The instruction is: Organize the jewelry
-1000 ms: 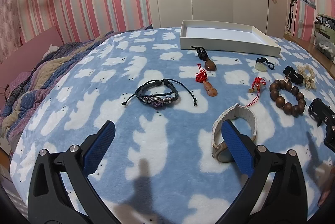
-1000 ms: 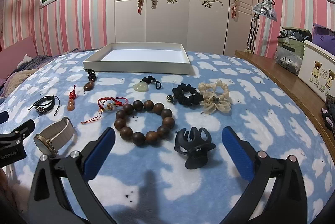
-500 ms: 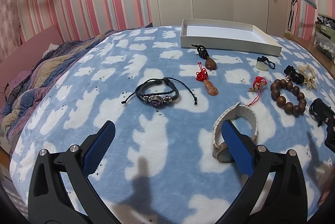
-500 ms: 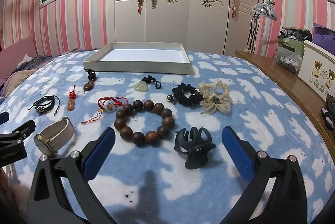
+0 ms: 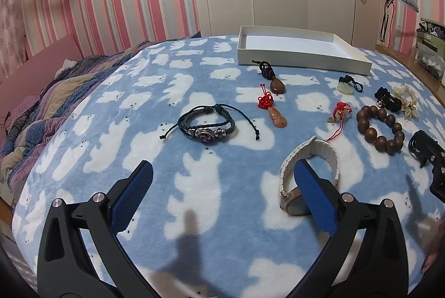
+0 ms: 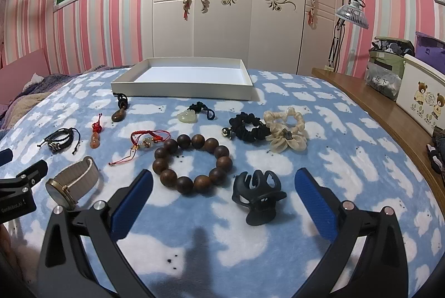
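Blue-padded and black-framed, the left gripper [image 5: 222,186] hangs above the bed with its jaws spread wide and nothing between them; its right pad stands in front of the beige mesh-strap watch [image 5: 308,172], and whether it touches the strap cannot be told. The right gripper [image 6: 222,186] is likewise spread wide and empty, low over the blanket, with the black plastic claw hair clip [image 6: 257,196] lying between its fingers and the dark wooden bead bracelet [image 6: 193,163] just beyond its left pad.

All the jewelry lies loose on the blue fleece blanket with white bear shapes [image 6: 319,159]: a black leather cord bracelet with a purple charm [image 5: 207,127], a red-knotted orange gourd pendant [image 5: 274,113], a brown stone pendant on dark cord [image 5: 274,82], a red string bracelet [image 6: 147,142], a pale jade pendant on black cord [image 6: 190,115], a black scrunchie [image 6: 246,127] touching a cream scrunchie [image 6: 286,131]. The shallow white cardboard tray [image 6: 182,90] sits empty at the far side.

Pink-striped walls, a cream wardrobe [image 6: 228,5] and a wooden side shelf [image 6: 375,108] surround the bed.
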Demonstrator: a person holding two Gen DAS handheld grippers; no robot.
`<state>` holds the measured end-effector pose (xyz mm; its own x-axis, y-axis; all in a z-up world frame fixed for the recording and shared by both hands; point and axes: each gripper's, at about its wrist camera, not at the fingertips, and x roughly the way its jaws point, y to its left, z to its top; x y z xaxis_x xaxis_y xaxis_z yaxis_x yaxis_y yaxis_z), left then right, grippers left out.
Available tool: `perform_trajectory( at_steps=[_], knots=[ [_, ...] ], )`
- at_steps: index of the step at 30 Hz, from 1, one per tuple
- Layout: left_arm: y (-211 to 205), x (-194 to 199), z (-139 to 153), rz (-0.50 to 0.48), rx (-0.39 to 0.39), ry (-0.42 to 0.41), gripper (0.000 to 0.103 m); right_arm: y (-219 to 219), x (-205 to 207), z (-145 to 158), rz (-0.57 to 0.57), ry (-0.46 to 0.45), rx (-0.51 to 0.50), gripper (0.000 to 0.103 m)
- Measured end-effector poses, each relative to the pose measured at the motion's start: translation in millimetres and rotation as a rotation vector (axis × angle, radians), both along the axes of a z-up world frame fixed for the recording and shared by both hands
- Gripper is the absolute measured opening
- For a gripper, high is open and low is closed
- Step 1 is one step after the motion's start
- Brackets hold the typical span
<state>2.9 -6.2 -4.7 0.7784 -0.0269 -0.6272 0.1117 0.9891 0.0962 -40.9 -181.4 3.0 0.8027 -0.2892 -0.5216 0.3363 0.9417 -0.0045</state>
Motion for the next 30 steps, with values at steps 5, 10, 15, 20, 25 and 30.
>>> perform_trajectory(
  at_steps=[5,10,15,20,25,30],
  knots=[
    [2.0,0.6,-0.4,-0.005,-0.01,0.012,0.1,2.3,-1.3,2.0,0.003,-0.006,-0.007,0.102],
    [0.9,-2.2,1.0,0.002,0.008,-0.005,0.1,-2.5,5.5,-0.5,0.007,0.031,0.021,0.102],
    [-0.2,1.7,1.6,-0.007,0.02,0.027,0.1,-10.6,13.1,-1.8,0.032,0.084,0.097,0.102],
    [0.1,6.2,13.4,-0.036,-0.015,0.056,0.1,-13.0,12.0,19.8,0.068,0.03,0.13,0.102],
    [0.0,15.5,43.0,-0.065,-0.07,0.017,0.1,-16.4,17.7,45.5,0.061,-0.024,0.08,0.102],
    [-5.7,27.7,64.2,-0.092,-0.079,-0.033,0.1,-22.3,33.9,57.7,0.059,-0.014,0.05,0.102]
  ],
)
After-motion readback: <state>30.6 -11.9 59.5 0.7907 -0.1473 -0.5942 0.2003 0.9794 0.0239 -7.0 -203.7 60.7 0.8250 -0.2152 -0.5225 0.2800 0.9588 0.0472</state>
